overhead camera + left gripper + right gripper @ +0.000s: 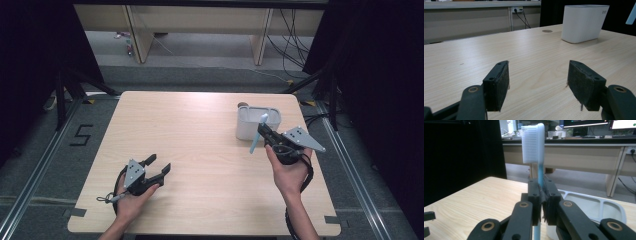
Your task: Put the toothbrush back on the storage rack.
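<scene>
In the high view the pale wood-grain worktop [200, 150] fills the centre of the frame, its rounded corners and all four edges visible against grey floor. The left tool [159, 167] rests at lower left on the worktop, held by a hand [131, 201], its jaws spread apart, with broad bare wood ahead of it and to its right. At right of centre the right tool [262, 131], held in the other hand [290, 175], pinches a light blue toothbrush with a white bristle head [258, 134], tilted, just beside the near wall of a white oblong plastic holder [248, 127] that stands near the far right edge of the worktop. In the left gripper view the two padded jaws stand wide apart at the bottom, open wood between and beyond them; the holder [584, 23] sits at upper right, well apart. In the right gripper view the jaws are pressed onto the toothbrush [539, 173] handle, the bristle head upright at upper centre, the holder's compartmented rim [599, 202] at lower right, behind the jaws.
</scene>
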{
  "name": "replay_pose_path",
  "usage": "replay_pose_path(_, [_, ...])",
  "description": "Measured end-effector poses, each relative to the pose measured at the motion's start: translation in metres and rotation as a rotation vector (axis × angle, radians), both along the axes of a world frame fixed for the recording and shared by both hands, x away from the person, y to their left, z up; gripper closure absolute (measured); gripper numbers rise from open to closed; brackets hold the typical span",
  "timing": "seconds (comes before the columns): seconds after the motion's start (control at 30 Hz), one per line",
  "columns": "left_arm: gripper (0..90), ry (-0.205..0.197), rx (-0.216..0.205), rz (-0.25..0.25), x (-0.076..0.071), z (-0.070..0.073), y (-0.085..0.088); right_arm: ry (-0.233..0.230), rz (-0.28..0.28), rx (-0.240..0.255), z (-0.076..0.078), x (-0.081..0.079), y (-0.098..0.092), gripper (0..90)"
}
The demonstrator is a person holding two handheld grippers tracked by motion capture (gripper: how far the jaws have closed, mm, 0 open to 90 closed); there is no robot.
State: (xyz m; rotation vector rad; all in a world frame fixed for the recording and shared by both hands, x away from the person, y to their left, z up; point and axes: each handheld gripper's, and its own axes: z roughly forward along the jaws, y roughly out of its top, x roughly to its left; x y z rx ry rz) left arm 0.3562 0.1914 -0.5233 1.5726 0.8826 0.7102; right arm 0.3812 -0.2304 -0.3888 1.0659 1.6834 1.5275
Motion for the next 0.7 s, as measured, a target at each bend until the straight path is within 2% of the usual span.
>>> replay_pose_path(0.17, [34.2,0.000,0.001,-0.001,0.000,0.000,0.000,0.024,-0.014,0.018,0.003,0.001,-0.006,86.0])
replay_pose_path(0.2, [34.3,0.000,0.000,-0.002,0.000,0.000,0.000,-0.001,-0.021,0.011,0.003,0.002,-0.008,86.0])
replay_pose_path(0.27, [34.3,0.000,0.002,-0.003,0.000,0.000,0.000,0.015,-0.038,0.022,0.004,0.002,-0.010,86.0])
replay_pose_path(0.4, [34.6,-0.004,-0.006,-0.002,0.000,0.000,0.000,0.002,-0.049,0.013,0.003,0.006,-0.015,86.0])
replay_pose_path(0.47, [34.5,-0.001,-0.010,-0.001,0.000,0.000,0.001,0.014,-0.057,0.019,0.004,0.006,-0.015,86.0])
replay_pose_path(0.53, [34.5,0.004,-0.006,-0.001,0.000,0.000,0.000,-0.004,-0.057,0.013,0.006,0.008,-0.016,86.0])
replay_pose_path(0.57, [34.5,0.002,-0.006,-0.001,0.000,0.000,0.000,0.016,-0.059,0.019,0.007,0.007,-0.016,86.0])
replay_pose_path(0.63, [34.4,-0.001,-0.007,-0.001,0.000,0.000,0.000,-0.008,-0.061,0.000,0.008,0.010,-0.018,86.0])
replay_pose_path(0.7, [34.3,0.000,-0.009,0.000,0.000,0.000,0.000,-0.010,-0.063,0.001,0.010,0.011,-0.019,86.0])
